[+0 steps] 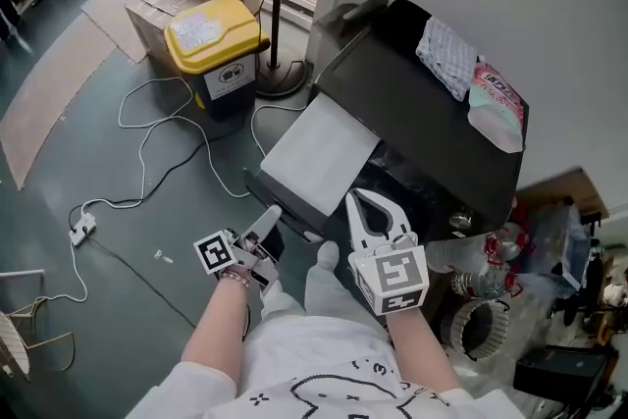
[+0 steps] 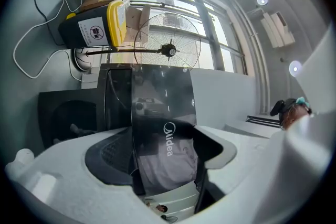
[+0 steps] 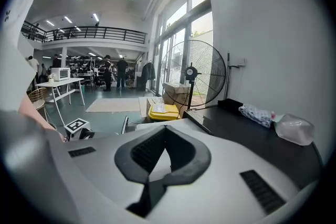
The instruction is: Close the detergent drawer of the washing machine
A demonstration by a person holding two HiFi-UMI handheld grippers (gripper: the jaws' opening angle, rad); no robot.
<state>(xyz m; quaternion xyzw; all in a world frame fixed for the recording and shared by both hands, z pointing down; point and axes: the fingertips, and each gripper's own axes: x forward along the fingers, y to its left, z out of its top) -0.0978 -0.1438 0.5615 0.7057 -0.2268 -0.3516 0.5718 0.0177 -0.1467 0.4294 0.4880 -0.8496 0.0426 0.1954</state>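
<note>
**Drawer Standing Open; Left Gripper Engaged on Its Front**

Head view: the person's white shirt [image 1: 324, 378] is filling the lower edge, with both forearms reaching forward. The left gripper [image 1: 267, 219] is meeting the dark near edge of the detergent drawer [image 1: 319, 157]. The drawer is projecting well out of the washing machine [image 1: 422, 103] ahead of that gripper. The right gripper [image 1: 355, 203] is hovering just to the left gripper's right, by the drawer's near corner.

Left gripper view: the jaws are clamping the drawer's glossy front panel [image 2: 163, 123] between them.

Right gripper view: the jaws are sitting pressed together, carrying nothing.

Judgement: the push should be running straight along the drawer's travel, with the panel kept square, since any skew risks jamming it.
</note>
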